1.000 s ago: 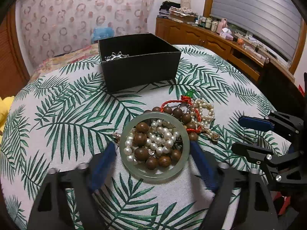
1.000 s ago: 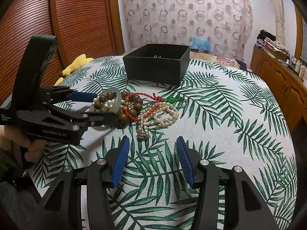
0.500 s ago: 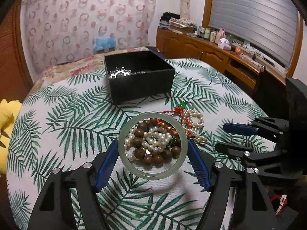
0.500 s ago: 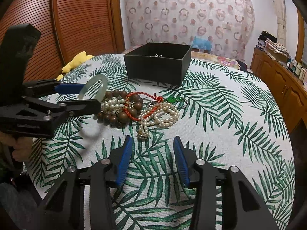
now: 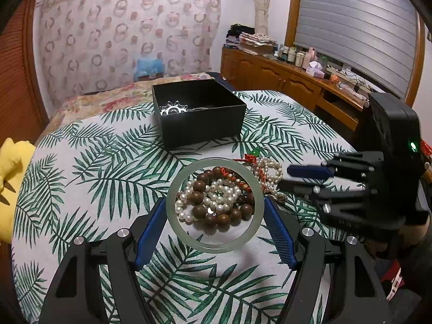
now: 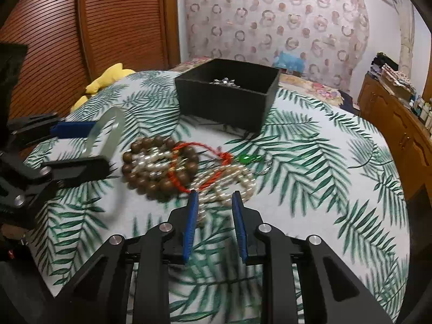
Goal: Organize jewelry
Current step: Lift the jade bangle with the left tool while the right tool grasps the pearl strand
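A round table (image 5: 81, 167) covered in a white cloth printed with green palm leaves fills most of both views. Toward its far side sits an open black box (image 5: 199, 113), square and low-walled, with a silvery ornament (image 5: 172, 109) lying inside against its left wall. Between the box and the cameras, well apart from it, lies a tangled heap of jewelry: a bracelet of brown wooden beads (image 6: 159, 167), strands of small white pearls (image 5: 267, 170), a red cord (image 6: 199, 159), and a green bead (image 6: 245, 158) at the heap's far edge. The left gripper (image 5: 214, 216) grips a pale green glass bangle (image 5: 214, 205) by its outer rim, one blue pad (image 5: 148, 232) pressed on each side; in the right wrist view the bangle stands tilted above the cloth, clear of the heap, casting a curved shadow. The right gripper (image 6: 214, 216) hovers low at the near edge of the heap, its blue fingers narrowly parted with nothing between them. A yellow soft toy (image 6: 108, 78) rests beside the table's left edge.
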Motion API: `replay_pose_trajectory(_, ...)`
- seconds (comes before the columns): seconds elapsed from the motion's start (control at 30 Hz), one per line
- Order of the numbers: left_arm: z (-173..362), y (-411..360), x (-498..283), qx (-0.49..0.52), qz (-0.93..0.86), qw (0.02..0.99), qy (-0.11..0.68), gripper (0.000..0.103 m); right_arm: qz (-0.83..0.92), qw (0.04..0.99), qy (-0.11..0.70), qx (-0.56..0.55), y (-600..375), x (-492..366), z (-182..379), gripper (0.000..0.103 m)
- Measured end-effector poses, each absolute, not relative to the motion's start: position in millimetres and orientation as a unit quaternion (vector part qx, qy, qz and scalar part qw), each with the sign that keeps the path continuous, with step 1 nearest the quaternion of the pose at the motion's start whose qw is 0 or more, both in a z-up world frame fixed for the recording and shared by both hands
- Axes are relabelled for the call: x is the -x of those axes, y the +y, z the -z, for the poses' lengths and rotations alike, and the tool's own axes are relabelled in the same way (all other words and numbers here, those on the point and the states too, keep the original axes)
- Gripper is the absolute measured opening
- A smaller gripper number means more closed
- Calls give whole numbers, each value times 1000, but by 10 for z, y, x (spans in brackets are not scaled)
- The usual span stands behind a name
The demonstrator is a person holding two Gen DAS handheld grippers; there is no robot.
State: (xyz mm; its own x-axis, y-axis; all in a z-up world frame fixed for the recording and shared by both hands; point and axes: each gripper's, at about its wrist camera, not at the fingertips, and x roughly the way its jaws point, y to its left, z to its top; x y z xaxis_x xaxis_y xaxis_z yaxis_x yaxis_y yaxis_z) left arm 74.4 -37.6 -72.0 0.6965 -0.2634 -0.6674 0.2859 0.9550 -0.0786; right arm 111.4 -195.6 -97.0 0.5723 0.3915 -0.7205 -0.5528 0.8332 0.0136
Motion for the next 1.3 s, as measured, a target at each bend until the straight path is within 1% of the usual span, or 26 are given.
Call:
replay_pose_trajectory(0.3, 717, -373, -727, -13, 152, 921, 359, 69, -246, 880, 394, 100, -2092, -1440, 970, 27)
replay_pose_trajectory(0.37, 725, -379, -729, -14, 152, 920, 360, 69, -249, 876, 401, 101, -2086, -1495, 997, 25)
replay_pose_trajectory(0.57, 747, -382, -723, -13, 153, 919, 362, 69, -248, 870, 408, 122, -1945, -1538, 1074, 25)
replay_pose_trajectory(0.63, 748, -382, -720, -13, 153, 919, 362, 69, -250, 870, 405, 128, -1920, -1527, 1075, 20)
replay_pose_trajectory(0.7, 746, -381, -720, -13, 153, 920, 362, 69, -256, 869, 404, 130, -1905, -1508, 1076, 7)
replay_pose_trajectory(0.83, 743, -362, -729, -11, 151, 920, 360, 69, -257, 869, 402, 132, -1945, -1452, 1055, 6)
replay_pose_trajectory(1.0, 724, -341, -736, -13, 149, 921, 360, 69, -261, 882, 376, 115, -2066, -1323, 841, 6)
replay_pose_trajectory(1.3, 620, -309, -705, -13, 146, 926, 347, 69, -273, 901, 319, 111, -2123, -1148, 248, 6)
